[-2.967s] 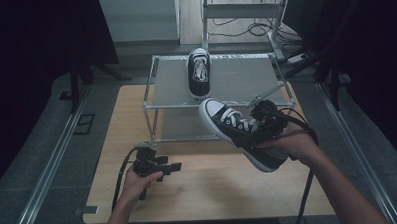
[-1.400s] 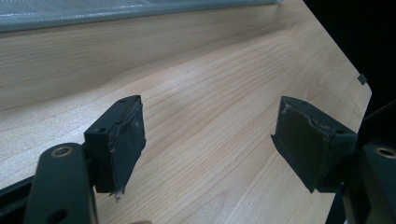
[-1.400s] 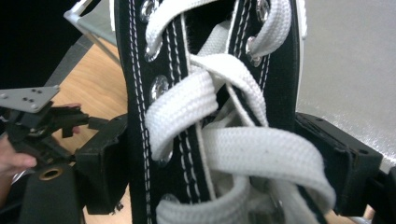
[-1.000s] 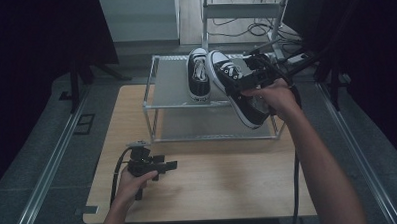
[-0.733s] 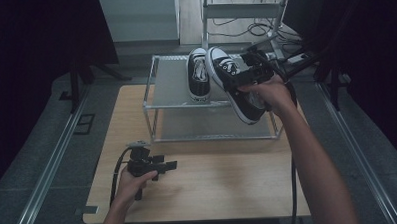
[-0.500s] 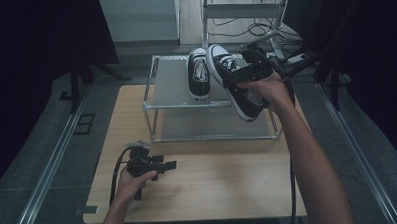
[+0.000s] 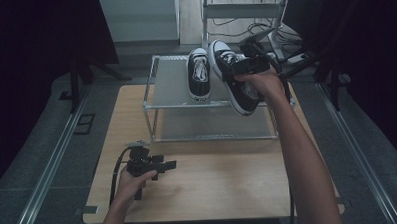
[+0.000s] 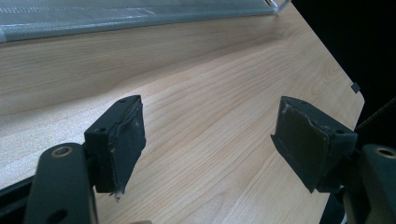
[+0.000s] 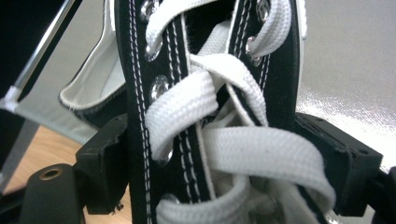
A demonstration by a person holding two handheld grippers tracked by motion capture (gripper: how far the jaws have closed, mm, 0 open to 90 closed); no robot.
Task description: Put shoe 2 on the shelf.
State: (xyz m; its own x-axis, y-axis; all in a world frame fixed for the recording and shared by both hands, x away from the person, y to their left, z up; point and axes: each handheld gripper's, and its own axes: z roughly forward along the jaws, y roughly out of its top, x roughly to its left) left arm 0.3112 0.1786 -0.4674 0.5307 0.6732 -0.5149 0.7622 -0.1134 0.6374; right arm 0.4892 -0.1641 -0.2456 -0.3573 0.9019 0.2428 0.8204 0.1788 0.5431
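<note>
Right fingers: the pads (image 9: 105, 163) pressed from both sides on the laced throat of the black sneaker (image 9: 205, 140), white laces bulging between the jaws.
Right gripper: the right gripper (image 7: 245, 65) was clamped on that shoe and held it above the rack's top shelf, toe toward 11 o'clock and heel hanging past the shelf's front edge toward 5 o'clock (tilted, not lying flat).
Held sneaker: the black sneaker (image 7: 233, 83) sat just beside the second sneaker (image 7: 198, 74), at its 3 o'clock; whether the two touched could not be told.
Second sneaker: it lay on the top shelf, toe toward 12 o'clock.
Rack: the wire rack (image 7: 153, 101) stood at the 12 o'clock end of the wooden table (image 7: 224, 186), its mesh shelf pale grey.
Left fingers: the pads (image 8: 123, 135) stood apart over bare wood with nothing between them.
Left gripper: the left gripper (image 7: 163, 166) rested low on the table toward 7 o'clock, its jaws pointing to 3 o'clock, well apart from the rack.
Left hand: the hand (image 7: 131, 182) gripped the handle.
</note>
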